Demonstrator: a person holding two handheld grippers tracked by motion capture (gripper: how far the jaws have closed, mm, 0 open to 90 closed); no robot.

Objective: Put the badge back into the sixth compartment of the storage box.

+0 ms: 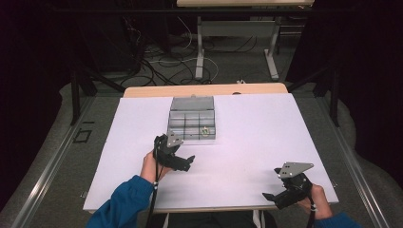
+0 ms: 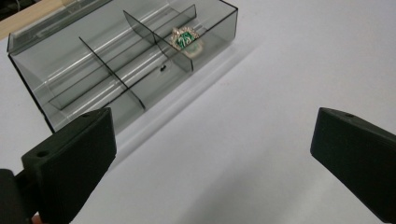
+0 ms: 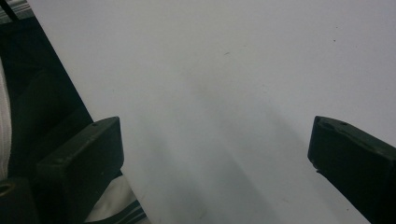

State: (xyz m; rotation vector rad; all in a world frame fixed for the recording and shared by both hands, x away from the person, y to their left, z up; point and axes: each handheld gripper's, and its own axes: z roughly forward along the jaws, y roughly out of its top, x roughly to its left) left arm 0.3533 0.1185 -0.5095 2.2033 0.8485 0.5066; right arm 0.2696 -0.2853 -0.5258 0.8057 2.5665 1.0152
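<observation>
Your left tongs [image 1: 186,163] gape empty just short of the clear grey compartment box [image 1: 192,118]; a small green-and-gold trinket [image 2: 185,39], perhaps a ring, sits inside. Right tongs [image 1: 269,196] wide open too.

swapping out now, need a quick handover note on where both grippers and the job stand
Left gripper: open, nothing between its jaws, just in front of the clear divided box.
Right gripper: open, holding nothing, at the near right edge of the white table.
Done: green ring lies in a near right compartment of the box.
Left: the lid stands open; closing it probably comes next.
</observation>
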